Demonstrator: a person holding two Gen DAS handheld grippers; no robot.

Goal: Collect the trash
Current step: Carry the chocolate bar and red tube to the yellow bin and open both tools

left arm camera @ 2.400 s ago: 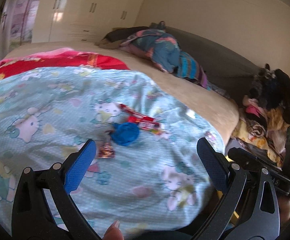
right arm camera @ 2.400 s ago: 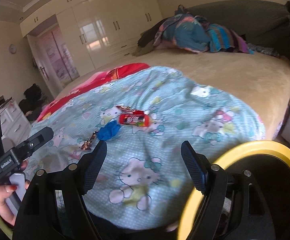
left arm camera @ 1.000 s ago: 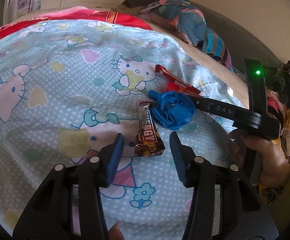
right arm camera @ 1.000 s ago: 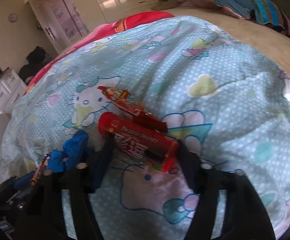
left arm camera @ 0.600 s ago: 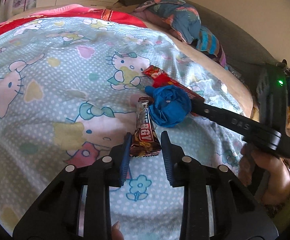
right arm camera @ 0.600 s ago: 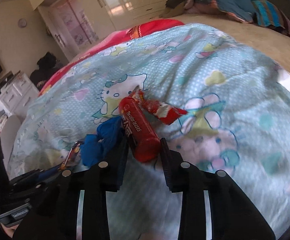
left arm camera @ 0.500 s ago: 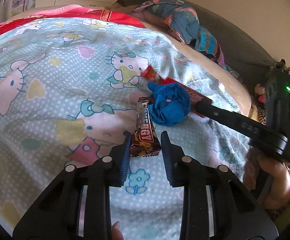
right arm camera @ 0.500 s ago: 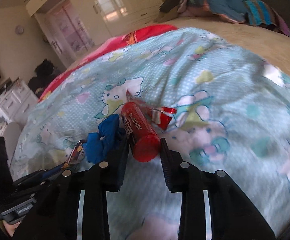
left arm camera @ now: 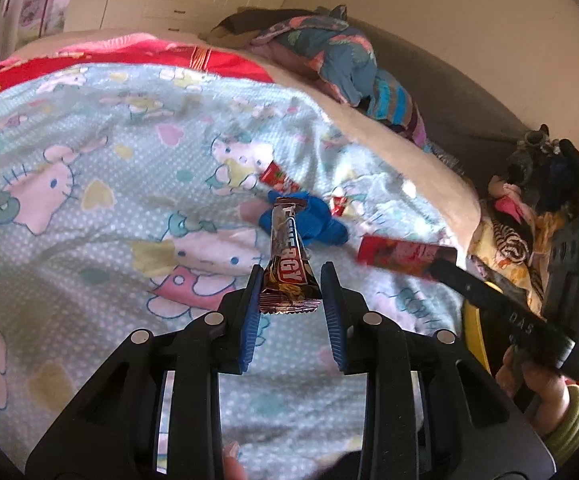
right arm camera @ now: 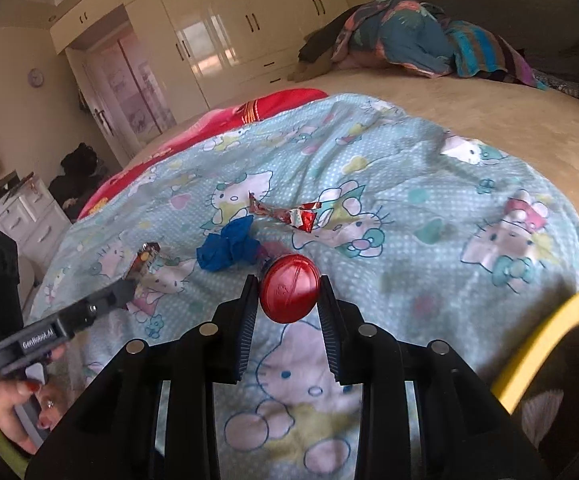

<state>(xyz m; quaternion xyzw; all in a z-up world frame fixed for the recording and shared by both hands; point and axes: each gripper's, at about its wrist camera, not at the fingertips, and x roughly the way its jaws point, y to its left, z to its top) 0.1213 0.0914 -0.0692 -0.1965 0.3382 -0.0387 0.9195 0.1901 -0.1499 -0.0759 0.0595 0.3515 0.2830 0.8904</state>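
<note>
A bed with a beige sheet carries a pale blue cartoon-cat quilt beside a red blanket. On the quilt lie a crumpled blue glove and a torn red wrapper, near each other. Bunched clothes sit at the far end.

Four pieces of trash show in all. One chocolate bar and one red tube are each held in a gripper. One crumpled blue wad and one torn red wrapper lie on the blanket, near its middle. There are two grippers, the left and the right, and one yellow-rimmed bin shows beside the bed.
</note>
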